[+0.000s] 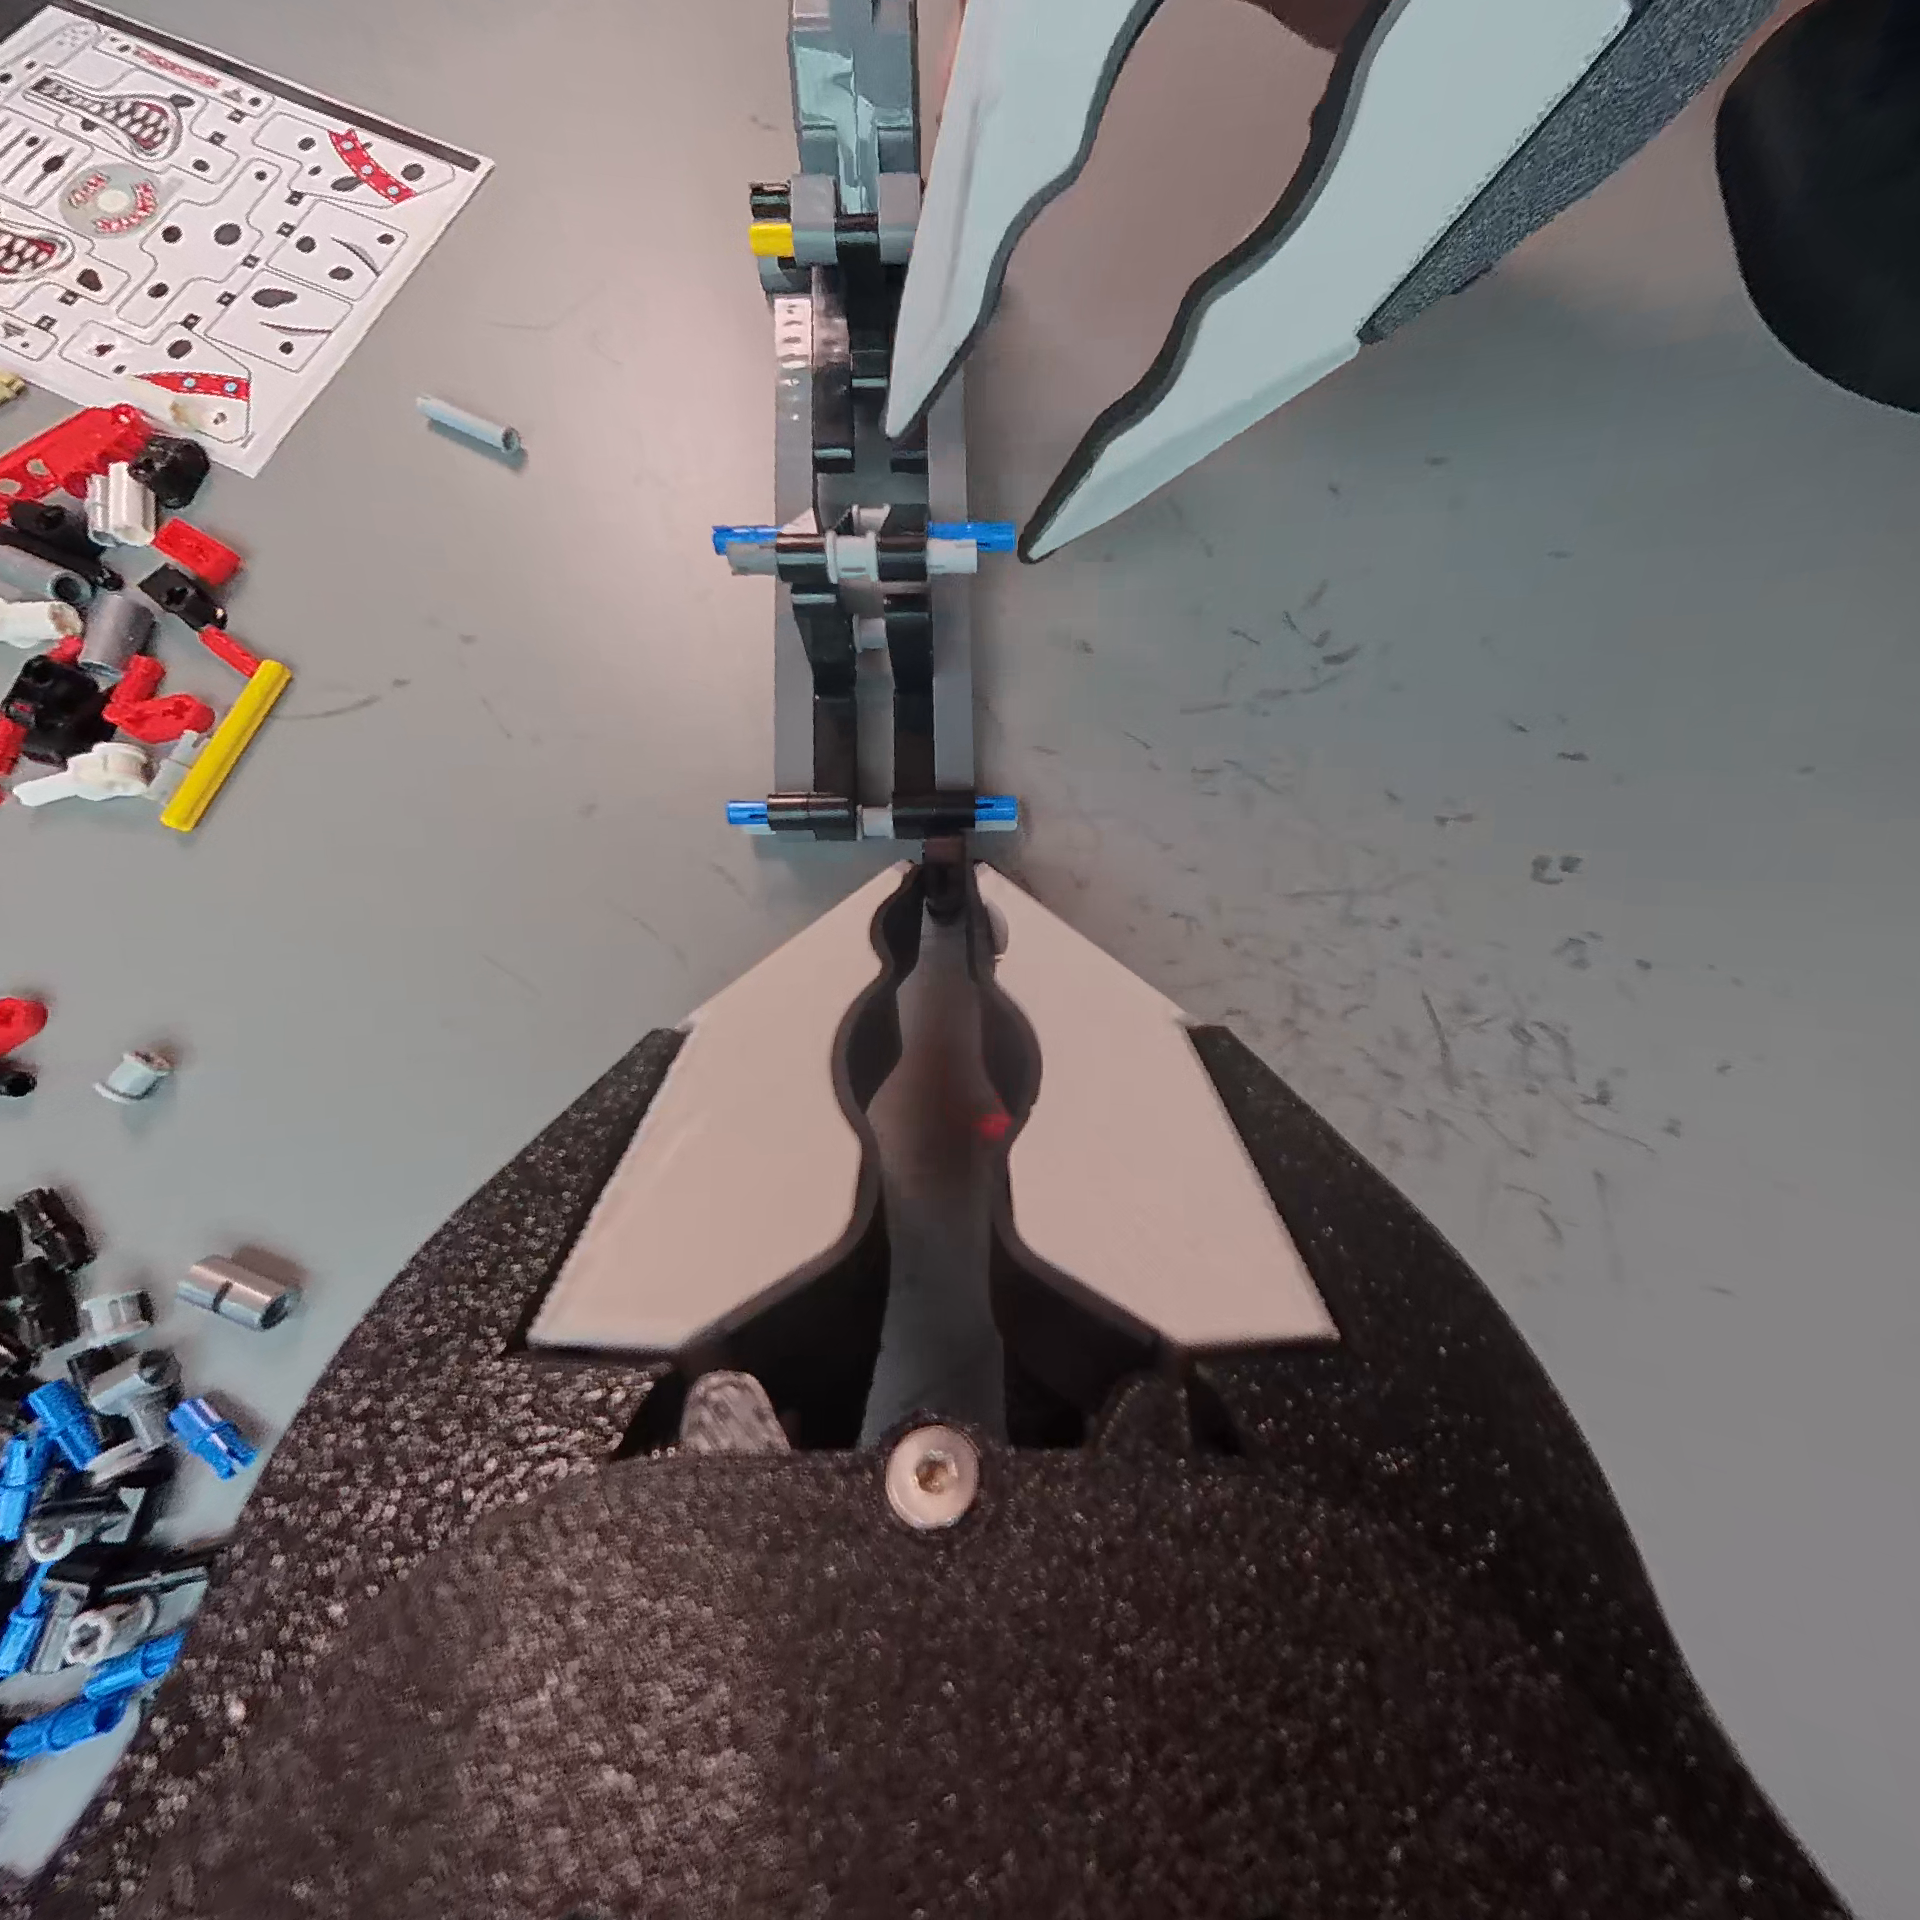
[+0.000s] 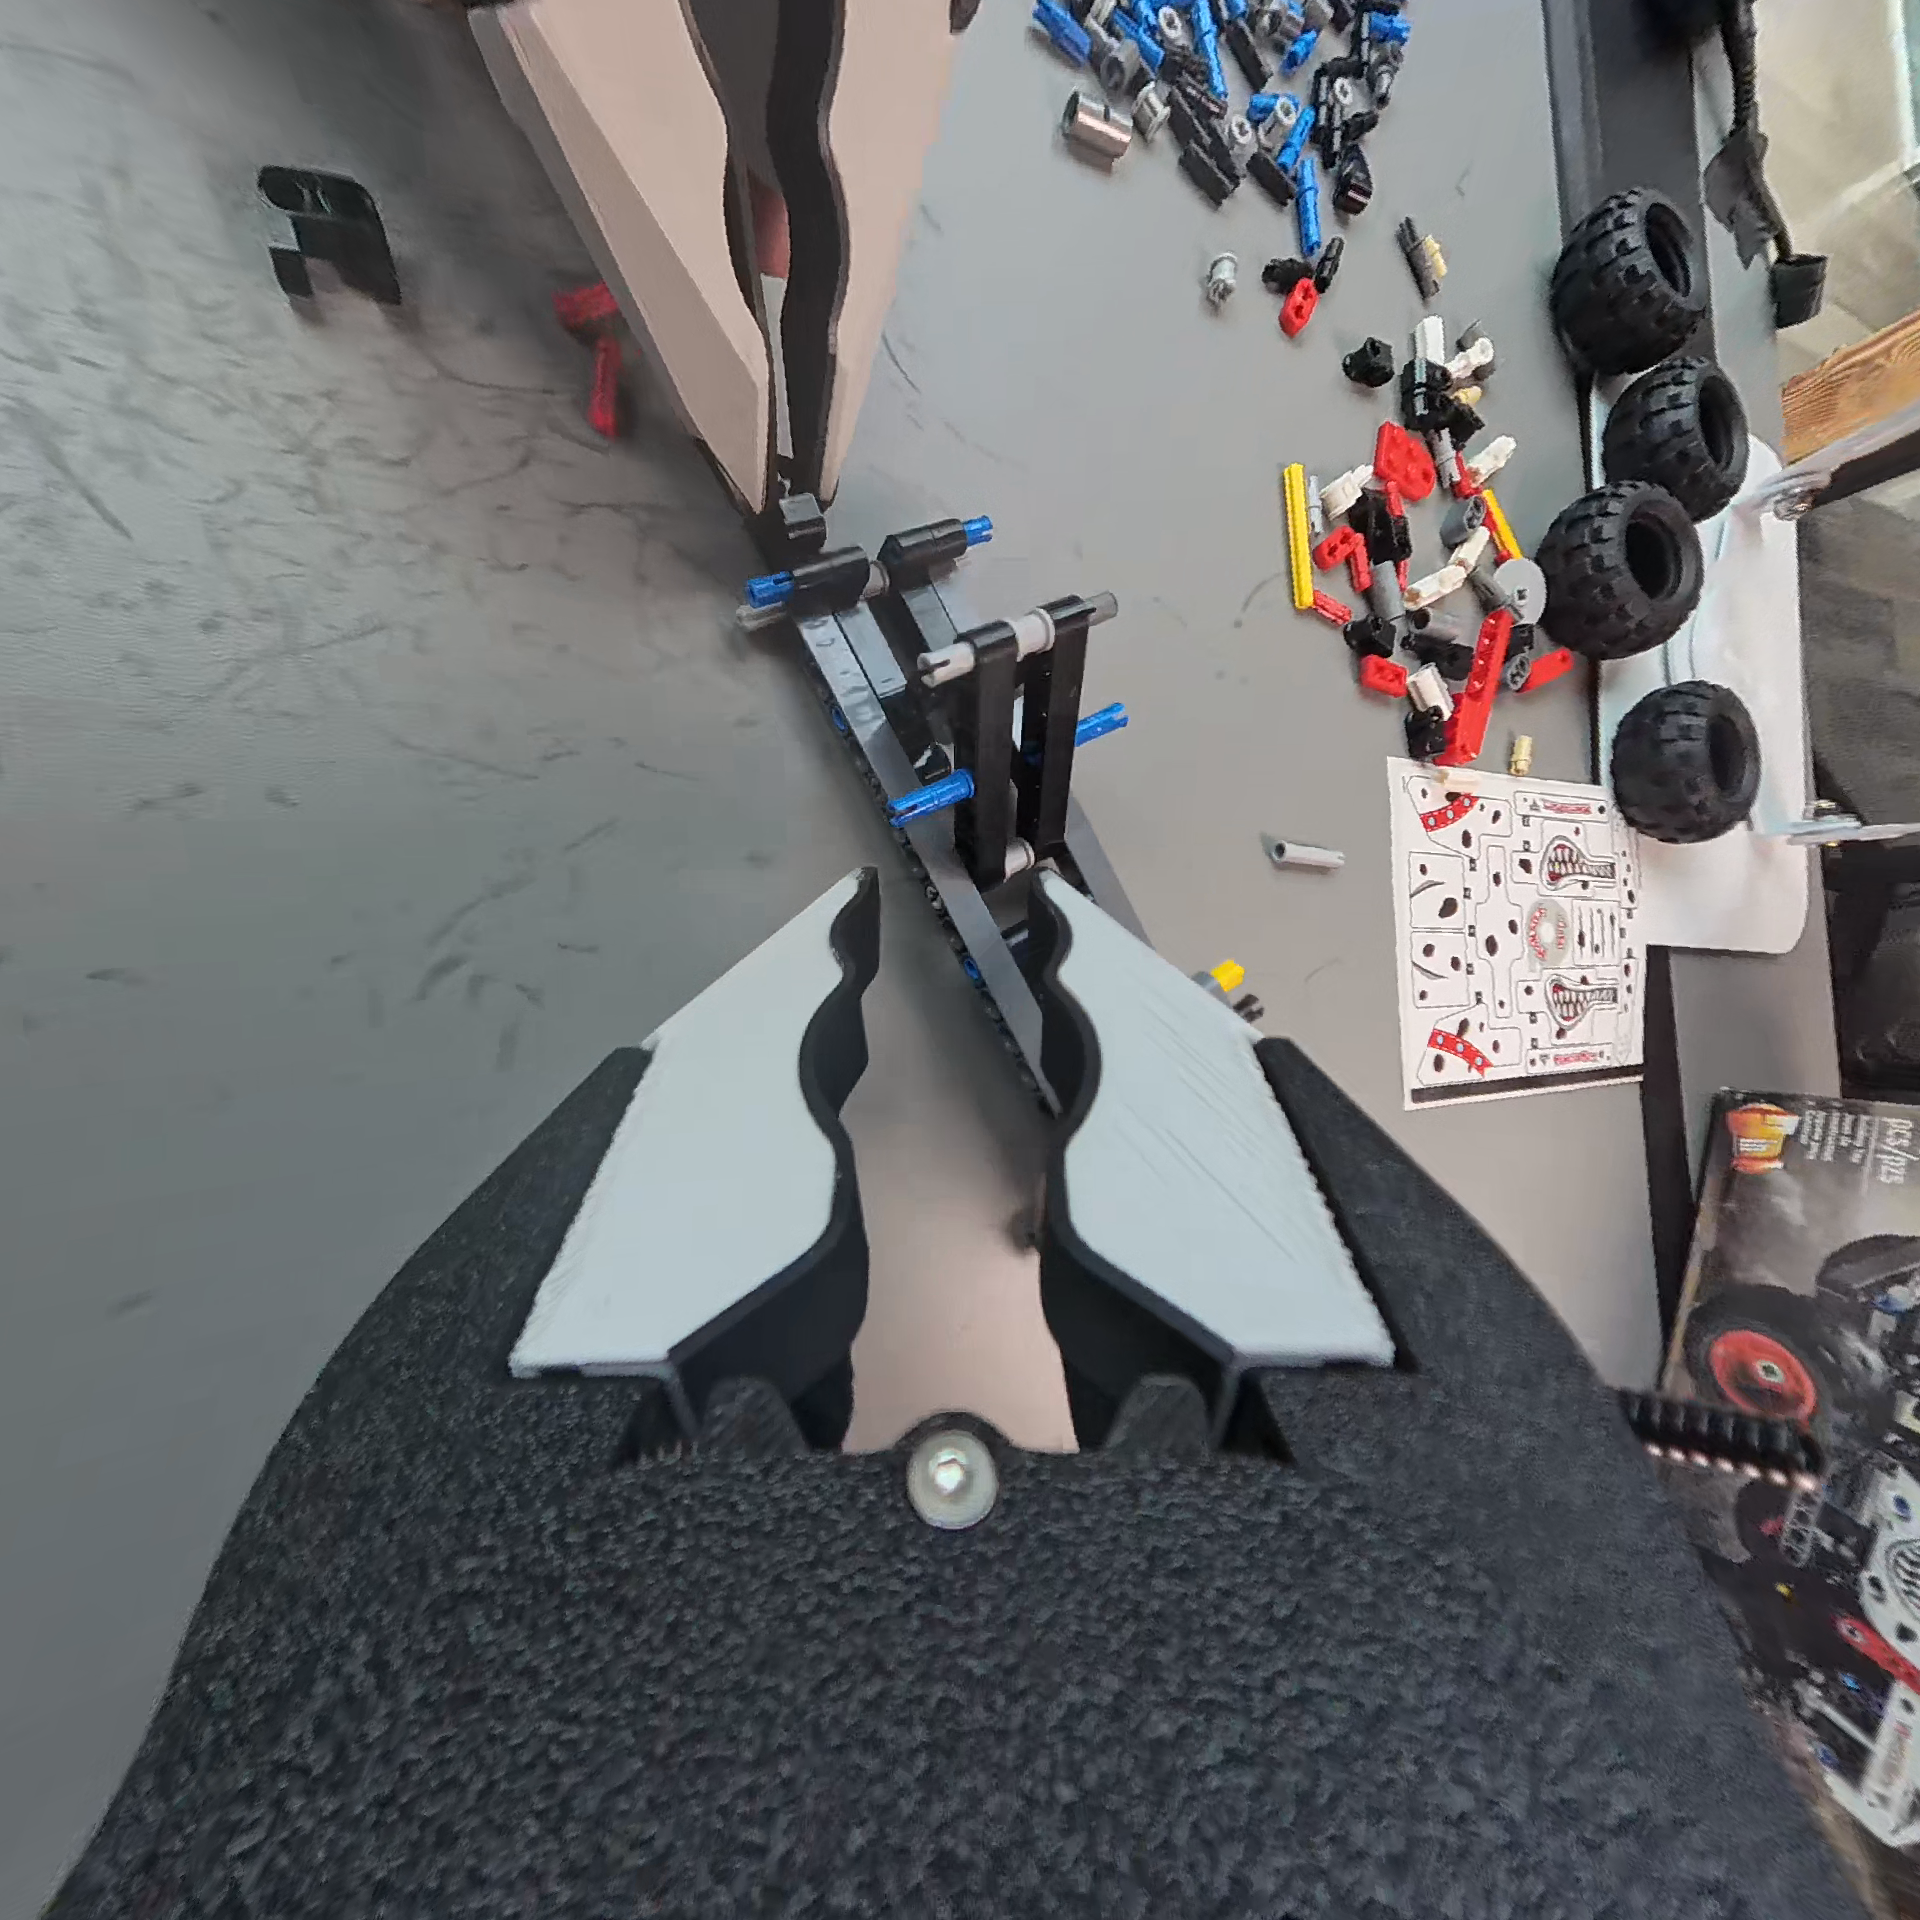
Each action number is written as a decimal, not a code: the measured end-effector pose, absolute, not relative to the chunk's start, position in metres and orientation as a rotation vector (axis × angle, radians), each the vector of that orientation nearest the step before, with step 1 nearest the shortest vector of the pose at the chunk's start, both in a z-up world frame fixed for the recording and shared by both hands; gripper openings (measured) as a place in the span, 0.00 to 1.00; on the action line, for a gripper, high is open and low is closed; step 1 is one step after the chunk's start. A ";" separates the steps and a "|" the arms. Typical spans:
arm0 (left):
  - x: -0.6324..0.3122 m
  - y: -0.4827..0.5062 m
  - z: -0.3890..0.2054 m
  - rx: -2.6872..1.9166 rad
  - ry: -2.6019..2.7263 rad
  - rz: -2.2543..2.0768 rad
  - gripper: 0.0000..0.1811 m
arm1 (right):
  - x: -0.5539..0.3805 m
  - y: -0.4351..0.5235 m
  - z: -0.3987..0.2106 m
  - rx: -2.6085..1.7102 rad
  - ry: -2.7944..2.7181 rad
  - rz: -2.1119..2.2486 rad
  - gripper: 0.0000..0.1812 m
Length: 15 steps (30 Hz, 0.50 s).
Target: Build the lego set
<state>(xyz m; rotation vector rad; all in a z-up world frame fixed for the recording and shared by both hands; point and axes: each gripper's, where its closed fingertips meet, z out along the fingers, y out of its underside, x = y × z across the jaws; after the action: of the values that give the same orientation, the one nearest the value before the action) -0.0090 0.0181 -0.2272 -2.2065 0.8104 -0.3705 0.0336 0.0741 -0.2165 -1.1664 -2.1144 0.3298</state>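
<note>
A long grey and black Lego frame (image 1: 868,665) with blue pins and light grey axles lies on the grey table; it also shows in the right wrist view (image 2: 997,707). My left gripper (image 1: 940,873) is shut on a small black connector (image 1: 943,894) at the frame's near end. From the right wrist view that gripper (image 2: 795,488) holds the connector (image 2: 802,516) beside the end cross axle. My right gripper (image 2: 954,883) is open, and its jaws straddle the frame's grey side beam. In the left wrist view it (image 1: 961,490) comes in from the upper right, with one fingertip against the frame.
Loose red, black and white pieces (image 1: 104,623) and a yellow axle (image 1: 227,746) lie left, blue and black ones (image 1: 83,1475) lower left. A sticker sheet (image 2: 1517,935), several black tyres (image 2: 1621,571) and the set's box (image 2: 1808,1455) stand along the right wrist view's right side. About 8 cm separates my left fingertips from my right.
</note>
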 end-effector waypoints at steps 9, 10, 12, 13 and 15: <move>-0.001 0.006 -0.221 -2.180 0.847 -0.545 0.05 | 0.028 0.082 -0.227 -1.218 -2.167 0.238 0.07; -0.001 0.006 -0.222 -2.194 0.844 -0.557 0.05 | 0.027 0.081 -0.227 -1.236 -2.159 0.250 0.07; -0.004 0.008 -0.226 -2.225 0.823 -0.568 0.05 | 0.025 0.077 -0.227 -1.263 -2.146 0.278 0.07; -0.004 0.008 -0.227 -2.235 0.821 -0.578 0.05 | 0.025 0.076 -0.227 -1.273 -2.141 0.286 0.07; -0.006 0.008 -0.228 -2.241 0.815 -0.581 0.05 | 0.023 0.074 -0.227 -1.286 -2.133 0.299 0.07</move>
<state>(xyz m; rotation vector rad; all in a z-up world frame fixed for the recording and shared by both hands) -0.0063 0.0082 -0.2275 -2.2414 0.8153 -0.5815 0.0231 0.0743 -0.2270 -1.2864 -2.1335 0.2993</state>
